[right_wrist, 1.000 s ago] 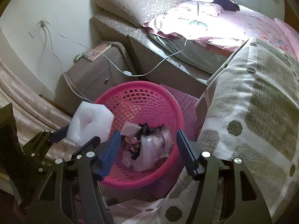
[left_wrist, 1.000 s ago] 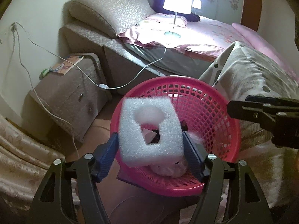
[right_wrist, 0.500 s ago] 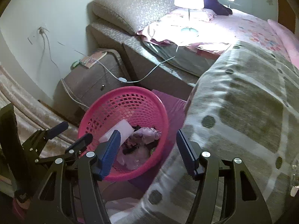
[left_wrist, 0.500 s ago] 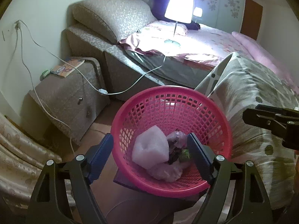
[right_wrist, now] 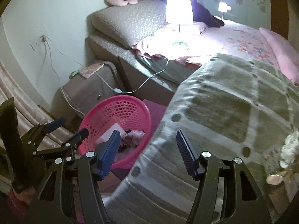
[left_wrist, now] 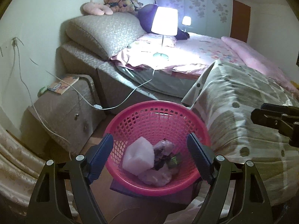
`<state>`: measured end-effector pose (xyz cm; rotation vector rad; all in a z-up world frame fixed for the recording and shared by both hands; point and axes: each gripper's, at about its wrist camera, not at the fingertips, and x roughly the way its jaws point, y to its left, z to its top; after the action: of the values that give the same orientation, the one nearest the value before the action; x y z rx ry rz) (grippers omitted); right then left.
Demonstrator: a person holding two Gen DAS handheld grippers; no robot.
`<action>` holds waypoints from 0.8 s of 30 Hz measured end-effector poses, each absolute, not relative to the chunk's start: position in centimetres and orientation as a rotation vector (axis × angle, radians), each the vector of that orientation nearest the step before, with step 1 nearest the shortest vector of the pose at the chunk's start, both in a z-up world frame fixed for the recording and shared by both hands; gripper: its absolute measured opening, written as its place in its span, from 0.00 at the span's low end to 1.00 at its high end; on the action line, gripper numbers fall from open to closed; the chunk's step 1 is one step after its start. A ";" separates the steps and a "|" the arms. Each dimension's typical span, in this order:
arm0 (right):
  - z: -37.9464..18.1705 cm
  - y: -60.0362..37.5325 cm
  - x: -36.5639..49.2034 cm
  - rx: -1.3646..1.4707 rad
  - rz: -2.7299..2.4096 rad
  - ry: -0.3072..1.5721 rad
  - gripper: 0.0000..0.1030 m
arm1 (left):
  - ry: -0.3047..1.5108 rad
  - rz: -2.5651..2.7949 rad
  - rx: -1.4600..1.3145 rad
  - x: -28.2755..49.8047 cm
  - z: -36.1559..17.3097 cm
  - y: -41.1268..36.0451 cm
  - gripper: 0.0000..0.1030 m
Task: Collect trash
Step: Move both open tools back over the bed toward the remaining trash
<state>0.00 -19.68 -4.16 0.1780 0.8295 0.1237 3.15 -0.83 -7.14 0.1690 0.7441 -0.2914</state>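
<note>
A pink mesh basket (left_wrist: pixel 158 110) stands on the floor beside the bed; it also shows in the right wrist view (right_wrist: pixel 104 112). A white foam block (left_wrist: pixel 138 156) lies in it with crumpled wrappers (left_wrist: pixel 164 149). My left gripper (left_wrist: pixel 150 155) is open and empty above the basket's near side. My right gripper (right_wrist: pixel 147 150) is open and empty over the blanket's edge, right of the basket. Crumpled white trash (right_wrist: pixel 288 149) lies on the blanket at the far right.
A grey-green patterned blanket (right_wrist: pixel 224 112) covers the bed on the right. A lit lamp (left_wrist: pixel 164 21) stands on the pink sheet. A bedside cabinet (left_wrist: pixel 61 108) with a book and trailing white cables stands left of the basket. A curtain (left_wrist: pixel 13 160) hangs at the left.
My left gripper opened and dropped the foam block into the basket, then drew back. My right gripper swung right, over the blanket.
</note>
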 end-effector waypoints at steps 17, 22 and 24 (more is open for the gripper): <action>-4.4 -28.7 -9.5 0.158 -0.090 0.762 0.59 | 0.739 -0.403 0.232 0.5 -6.9 -4.1 0.76; -5.3 -33.4 -14.1 0.169 -0.198 0.766 0.60 | 0.744 -0.443 0.251 -0.4 -6.9 -5.2 0.76; -5.6 -35.1 -15.5 0.179 -0.233 0.769 0.64 | 0.739 -0.461 0.266 -0.9 -6.9 -5.9 0.75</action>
<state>-15.49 -35.14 -5.57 0.1786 0.7693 -0.2328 -0.86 -5.94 -6.92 0.2663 0.7386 -0.4610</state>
